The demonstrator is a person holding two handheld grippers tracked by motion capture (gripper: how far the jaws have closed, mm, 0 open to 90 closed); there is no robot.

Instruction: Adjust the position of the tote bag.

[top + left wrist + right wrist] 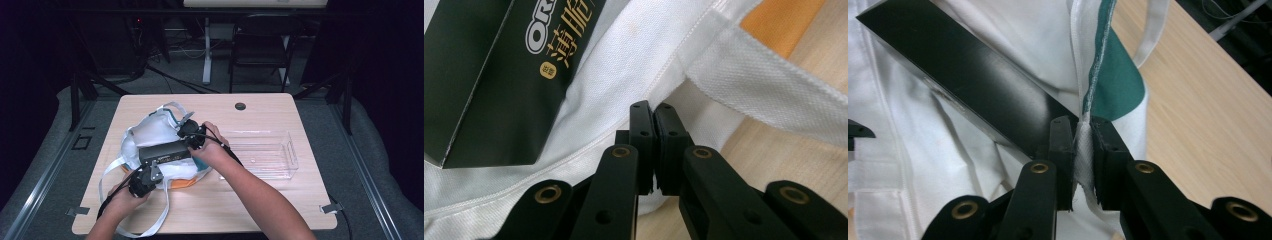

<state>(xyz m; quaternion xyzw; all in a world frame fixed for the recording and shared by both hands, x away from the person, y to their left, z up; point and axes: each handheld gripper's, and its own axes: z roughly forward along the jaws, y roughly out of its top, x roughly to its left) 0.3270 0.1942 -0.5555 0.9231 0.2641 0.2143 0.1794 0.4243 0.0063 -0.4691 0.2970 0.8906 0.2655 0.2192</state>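
You see a woven white cloth bag (634,65), coarse on its strap, with a glossy black cardboard box (489,85) lying on it. Beside the bag, the tray (280,160) is clear smooth plastic, resting on a matt pale wood tabletop (260,200).

Black box (489,80) cut off by the frame's top; its lettering partly lost; bag (150,135) interior hidden.
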